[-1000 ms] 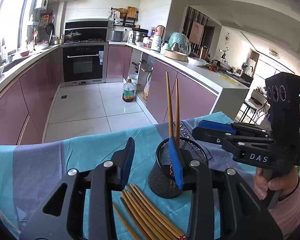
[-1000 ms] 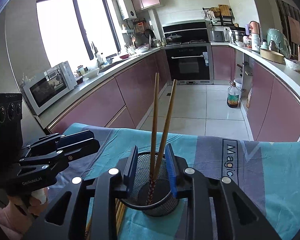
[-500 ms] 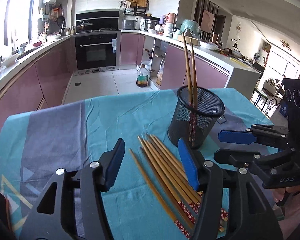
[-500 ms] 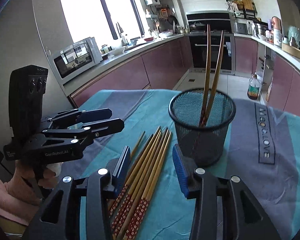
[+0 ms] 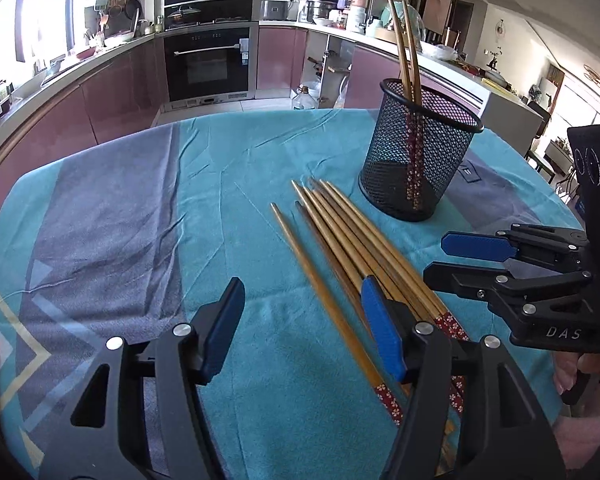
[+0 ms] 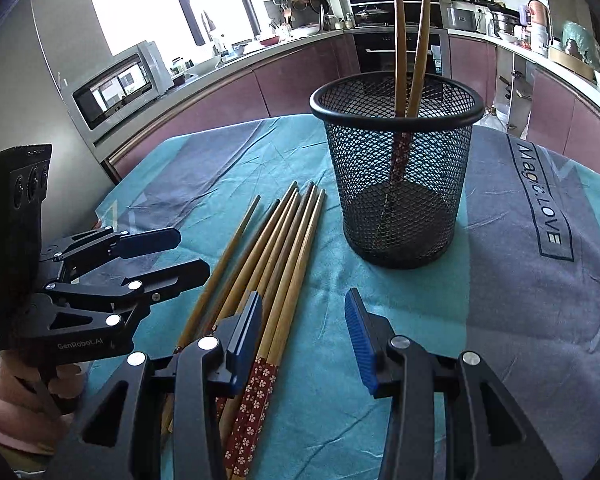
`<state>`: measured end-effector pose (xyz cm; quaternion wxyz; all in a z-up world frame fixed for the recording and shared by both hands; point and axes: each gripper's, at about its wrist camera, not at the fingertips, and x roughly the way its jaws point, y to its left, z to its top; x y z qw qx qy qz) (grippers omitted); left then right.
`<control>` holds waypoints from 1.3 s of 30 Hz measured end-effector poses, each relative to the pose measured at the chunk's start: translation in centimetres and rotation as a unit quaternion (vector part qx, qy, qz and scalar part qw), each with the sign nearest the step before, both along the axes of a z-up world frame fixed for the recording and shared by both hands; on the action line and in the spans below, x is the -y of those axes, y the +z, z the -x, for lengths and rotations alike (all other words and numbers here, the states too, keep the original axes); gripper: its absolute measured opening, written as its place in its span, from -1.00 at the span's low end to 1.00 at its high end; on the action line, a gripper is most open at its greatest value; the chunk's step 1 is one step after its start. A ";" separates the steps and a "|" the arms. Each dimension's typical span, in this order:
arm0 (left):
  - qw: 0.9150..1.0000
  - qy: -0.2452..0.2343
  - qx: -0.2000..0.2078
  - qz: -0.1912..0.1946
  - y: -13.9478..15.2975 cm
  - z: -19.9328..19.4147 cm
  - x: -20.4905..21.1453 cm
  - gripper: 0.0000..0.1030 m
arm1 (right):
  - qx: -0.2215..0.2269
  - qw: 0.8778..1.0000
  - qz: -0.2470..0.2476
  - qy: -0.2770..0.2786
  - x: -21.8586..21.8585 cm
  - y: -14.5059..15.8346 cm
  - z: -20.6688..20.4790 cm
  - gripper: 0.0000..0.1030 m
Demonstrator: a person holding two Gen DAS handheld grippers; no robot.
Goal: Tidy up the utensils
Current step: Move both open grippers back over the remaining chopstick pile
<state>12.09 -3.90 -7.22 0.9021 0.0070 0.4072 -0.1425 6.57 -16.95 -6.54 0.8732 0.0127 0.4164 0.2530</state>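
Chopsticks [image 5: 342, 248] lie loose in a fanned bundle on the teal and grey tablecloth [image 5: 112, 220], tips pointing away from both tongs, patterned red ends toward them. Left gripper [image 5: 302, 330]: jaws opening, nothing pressed between the blue pads. One chopstick runs through the gap between its fingers; the rest of the bundle passes under and beyond its right finger. Right gripper [image 6: 304, 336]: jaws apart, released, no grip on anything. Its left finger hangs over the right edge of the bundle, and bare cloth shows in the gap.

Black mesh holder [image 6: 396, 184] stands upright on the cloth, ahead of the right gripper and ahead and to the right of the left one, just past the chopstick tips. Two chopsticks [image 6: 410, 40] stand in it, leaning slightly apart, patterned ends down.

Each gripper shows in the other's view, beside the bundle on opposite sides: right gripper [image 5: 458, 258] seen from the left, left gripper [image 6: 188, 254] seen from the right. A person's hand [image 6: 16, 392] in a pink sleeve grips the left handle.
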 end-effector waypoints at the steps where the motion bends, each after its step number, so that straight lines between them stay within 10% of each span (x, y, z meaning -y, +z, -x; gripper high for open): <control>1: 1.000 0.000 -0.003 -0.001 -0.2 0.0 0.1 0.18 | -0.002 1.000 0.002 -0.002 0.0 -0.2 0.0 -0.20; 39: 0.999 -0.012 -0.018 -0.041 -2.0 -0.3 1.2 -0.23 | 0.012 0.997 0.070 -0.013 -2.2 -1.1 -0.2 -0.35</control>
